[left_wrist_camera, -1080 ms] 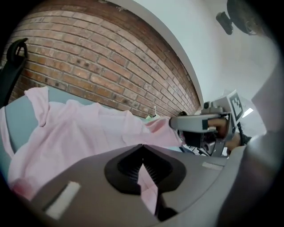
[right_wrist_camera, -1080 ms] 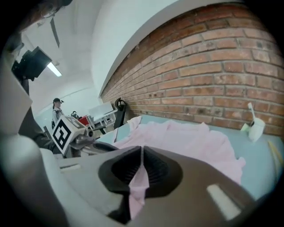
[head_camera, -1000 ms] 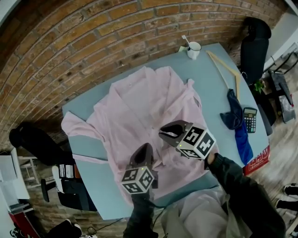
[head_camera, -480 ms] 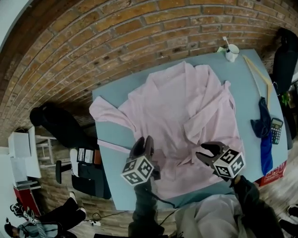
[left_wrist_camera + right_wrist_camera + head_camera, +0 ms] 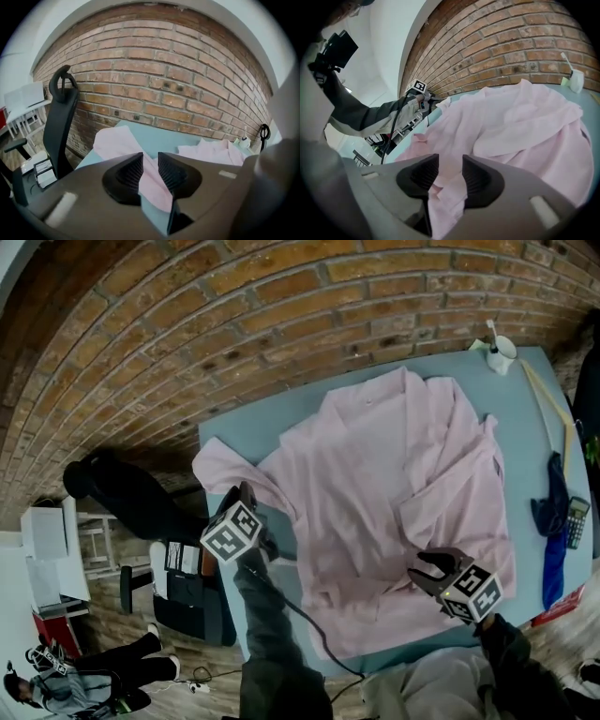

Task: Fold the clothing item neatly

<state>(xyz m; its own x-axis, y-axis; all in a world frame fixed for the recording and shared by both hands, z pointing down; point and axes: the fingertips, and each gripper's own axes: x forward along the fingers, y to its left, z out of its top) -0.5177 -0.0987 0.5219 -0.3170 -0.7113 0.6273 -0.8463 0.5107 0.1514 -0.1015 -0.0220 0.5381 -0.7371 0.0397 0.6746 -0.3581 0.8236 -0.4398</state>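
**Head view.** We list one pink shirt [image 5: 394, 484], lying open and rumpled across a pale blue table [image 5: 272, 418] that stands against a brick wall [image 5: 234, 324]. Its sleeve [image 5: 220, 470] reaches to the table's left corner. The left gripper [image 5: 242, 498] sits over that sleeve at the table's left edge. The right gripper [image 5: 422, 568] sits over the shirt's near hem, toward the right. Along the table's far and right sides we note a white mug [image 5: 502, 352], a wooden hanger [image 5: 548, 404], a blue cloth [image 5: 553, 531] and a calculator [image 5: 576, 521], all clear of the shirt. A black office chair [image 5: 122, 502] stands on the floor to the left of the table.

**Left gripper view.** The left gripper [image 5: 150, 171] has its jaws a narrow gap apart, and they have just been closing. A strip of the sleeve [image 5: 117, 143] runs through that gap, with the table [image 5: 159, 138] showing beneath it. We cannot see the pads pressing on the cloth, so we enter this gripper as not yet clamped. The office chair [image 5: 58, 117] and the brick wall [image 5: 164, 79] fill the background.

**Right gripper view.** The right gripper [image 5: 451, 176] has its jaws clearly apart, having just been opening. Folded shirt [image 5: 520, 126] cloth lies between and below them, gripped by neither pad. Beyond it we see the person's arm [image 5: 370, 117] leading to the left gripper [image 5: 423, 91] at the shirt's far side, and the mug [image 5: 576, 79] by the brick wall [image 5: 511, 42].
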